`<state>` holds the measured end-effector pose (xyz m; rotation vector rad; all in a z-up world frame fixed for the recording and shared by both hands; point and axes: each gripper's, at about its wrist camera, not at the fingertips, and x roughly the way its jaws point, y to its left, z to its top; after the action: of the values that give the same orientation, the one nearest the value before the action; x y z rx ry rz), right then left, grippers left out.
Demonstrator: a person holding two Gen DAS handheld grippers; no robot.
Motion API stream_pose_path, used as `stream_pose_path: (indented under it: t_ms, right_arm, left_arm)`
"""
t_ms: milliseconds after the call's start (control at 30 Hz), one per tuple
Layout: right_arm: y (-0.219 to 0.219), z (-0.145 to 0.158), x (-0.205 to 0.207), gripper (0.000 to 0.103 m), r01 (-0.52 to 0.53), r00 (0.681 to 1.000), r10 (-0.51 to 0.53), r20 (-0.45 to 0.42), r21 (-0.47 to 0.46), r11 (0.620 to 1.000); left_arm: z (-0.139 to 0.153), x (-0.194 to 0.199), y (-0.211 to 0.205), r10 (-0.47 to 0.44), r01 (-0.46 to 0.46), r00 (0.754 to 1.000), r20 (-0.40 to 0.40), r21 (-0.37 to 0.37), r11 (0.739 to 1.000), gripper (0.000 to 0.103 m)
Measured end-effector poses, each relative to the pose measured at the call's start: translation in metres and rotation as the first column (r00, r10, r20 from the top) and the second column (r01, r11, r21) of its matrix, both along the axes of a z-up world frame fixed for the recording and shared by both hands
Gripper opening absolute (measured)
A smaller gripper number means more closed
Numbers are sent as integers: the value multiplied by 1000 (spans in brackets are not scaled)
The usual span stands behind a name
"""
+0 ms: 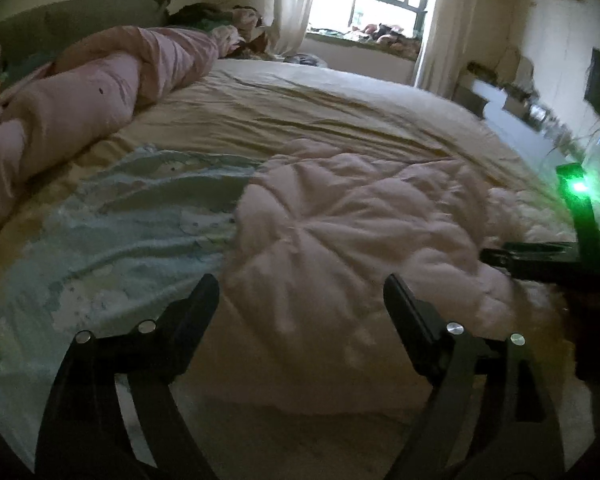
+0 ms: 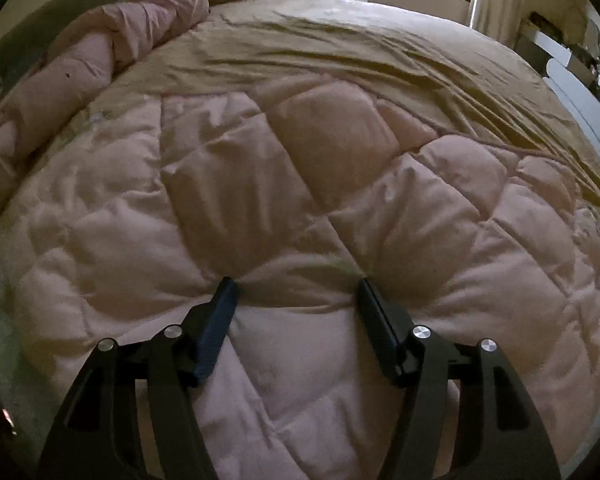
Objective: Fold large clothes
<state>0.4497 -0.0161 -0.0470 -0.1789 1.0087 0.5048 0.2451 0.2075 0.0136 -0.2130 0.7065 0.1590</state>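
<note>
**Thick quilt may slip a shallow bite**

On the left, the left tongs [image 1: 296,292] are spread wide and hold nothing; they hang above the near left edge of the pale pink quilted padded garment [image 1: 352,232], which is spread in a rumpled heap on the bed with the tan wrinkled sheet [image 1: 300,108]. A light blue printed cloth [image 1: 120,216] lies just beside the garment, under the left finger's side. A risk is judged here: if the left tongs are brought down off the edge, the blue cloth could be pinched together with the pink fabric, and both would be dragged into the fold.

Further along, a rolled pink duvet [image 1: 80,92] lies along the bed's far left side, well apart from the work.

On the right, the right tongs [image 2: 296,292] are seen open at a middling width, their tips pressed into a puffed ridge of the pink garment [image 2: 300,184], with a fold of it bulging between them. Whether the fabric is truly gripped cannot be told. Because the padding is thick and slippery-looking, only the top layer might be caught, and the bulk could slide out when lifted, leaving an uneven fold.
</note>
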Motion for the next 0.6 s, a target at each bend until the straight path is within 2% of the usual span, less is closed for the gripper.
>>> stream_pose_path:
  t_ms: [67,167,200,333,400,600]
  right_arm:
    - [-25,24,-13,64,21,999,-24,27,111,994]
    - [-63,55,-33,87,45,994,-64,85,217,975]
    - [-81,68,-44,87,48,990,-79,117,248,968]
    - [-128,94,-69,88,83,977,-135,162,294,952]
    - [-152,100,-82,95,108,969,-167,181,301,947]
    - [-202,90,-120,96,175,955,-234,185,290,941]
  left_arm:
    - [8,-9,-5,1,-1,1000,17,-10,1000,94]
    - [22,-24,-11,-7,8,999,54,-21,1000,94]
    - [28,-30,-13,-3,5,998,63,-22,1000,94]
    - [40,-44,-19,1,1,997,79,-29,1000,94]
    - [44,-51,-22,4,-2,996,88,-20,1000,94]
    - [45,-66,-26,15,-15,997,74,2,1000,94]
